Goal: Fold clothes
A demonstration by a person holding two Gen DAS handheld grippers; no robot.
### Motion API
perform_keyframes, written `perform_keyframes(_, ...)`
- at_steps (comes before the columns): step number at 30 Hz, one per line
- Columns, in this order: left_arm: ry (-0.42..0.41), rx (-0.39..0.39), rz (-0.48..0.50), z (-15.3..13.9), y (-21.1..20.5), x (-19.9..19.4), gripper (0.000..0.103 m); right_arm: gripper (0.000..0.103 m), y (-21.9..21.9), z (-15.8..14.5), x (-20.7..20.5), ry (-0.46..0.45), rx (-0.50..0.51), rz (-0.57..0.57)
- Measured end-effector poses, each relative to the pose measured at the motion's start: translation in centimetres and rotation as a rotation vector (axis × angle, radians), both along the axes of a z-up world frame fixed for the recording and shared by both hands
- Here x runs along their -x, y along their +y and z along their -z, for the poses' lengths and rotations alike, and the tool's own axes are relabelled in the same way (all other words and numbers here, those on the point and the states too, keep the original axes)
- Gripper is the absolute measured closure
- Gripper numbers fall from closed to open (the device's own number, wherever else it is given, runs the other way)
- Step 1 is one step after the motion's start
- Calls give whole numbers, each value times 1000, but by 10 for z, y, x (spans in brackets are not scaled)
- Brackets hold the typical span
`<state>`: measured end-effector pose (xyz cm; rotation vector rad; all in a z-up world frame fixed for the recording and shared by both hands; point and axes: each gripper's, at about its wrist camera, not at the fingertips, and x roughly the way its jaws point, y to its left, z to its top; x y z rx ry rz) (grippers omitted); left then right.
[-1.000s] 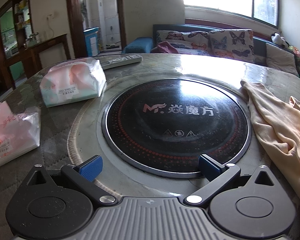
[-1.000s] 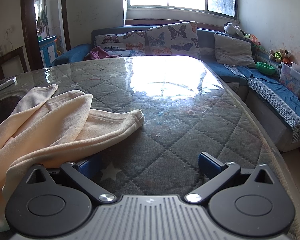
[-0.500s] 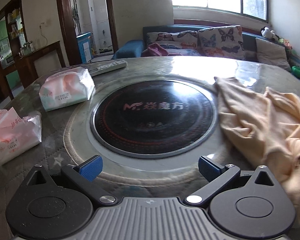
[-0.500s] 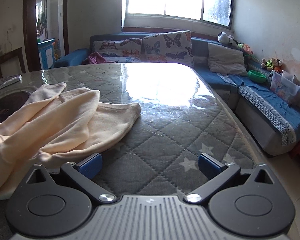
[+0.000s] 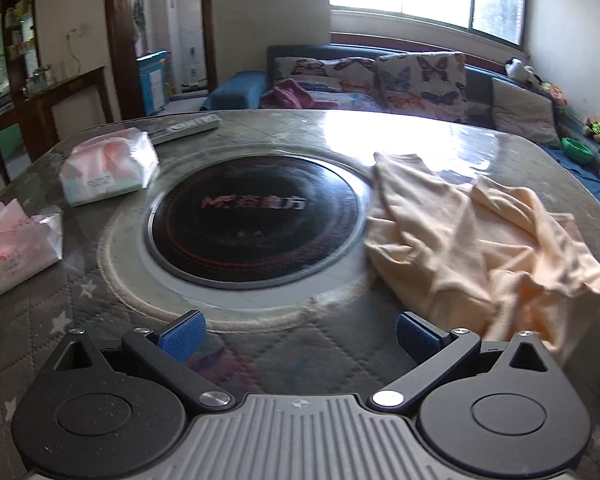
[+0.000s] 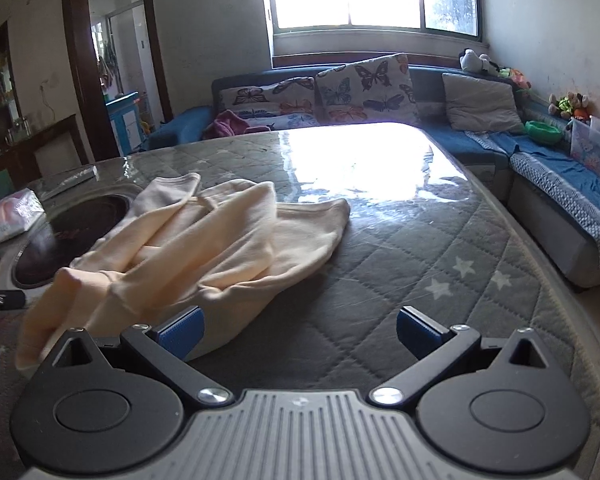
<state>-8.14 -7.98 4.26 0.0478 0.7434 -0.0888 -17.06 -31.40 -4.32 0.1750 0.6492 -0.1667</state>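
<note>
Right gripper point(image 6: 298, 332) beside crumpled garment point(image 6: 204, 248)

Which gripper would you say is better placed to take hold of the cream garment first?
Probably the right gripper: open, with the cream garment lying against its left finger. The left gripper, also open, faces the round cooktop, the garment off beside its right finger.

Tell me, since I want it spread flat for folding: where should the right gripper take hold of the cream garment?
Probably the rounded free end of the cream garment: it lies thin and flat on the table, apart from the bunched folds. Bring the open right gripper in from the bare window side, jaws low.
</note>
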Motion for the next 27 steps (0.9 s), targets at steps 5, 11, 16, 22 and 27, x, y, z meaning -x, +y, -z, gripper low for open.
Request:
perform_keyframes(5, -12, 1, 40, -4, -16, 11, 0, 0, 24, -7, 1, 27, 39, -33)
perform_keyframes(11, -10, 15, 60, -8, -27, 22, 0, 0, 35, -11, 6, 29, 36, -42)
perform_keyframes(16, -16, 11, 87, -9, -34, 31, 0, 0, 41, -10, 10, 40, 25, -41)
perform_keyframes(22, -12, -6, 118, -8, -41, 40, 0, 0, 46, -10, 15, 52, 34, -47)
perform_keyframes(27, -15, -16, 139, -7, -45, 47, 0, 0, 50, -11, 18, 55, 41, -50)
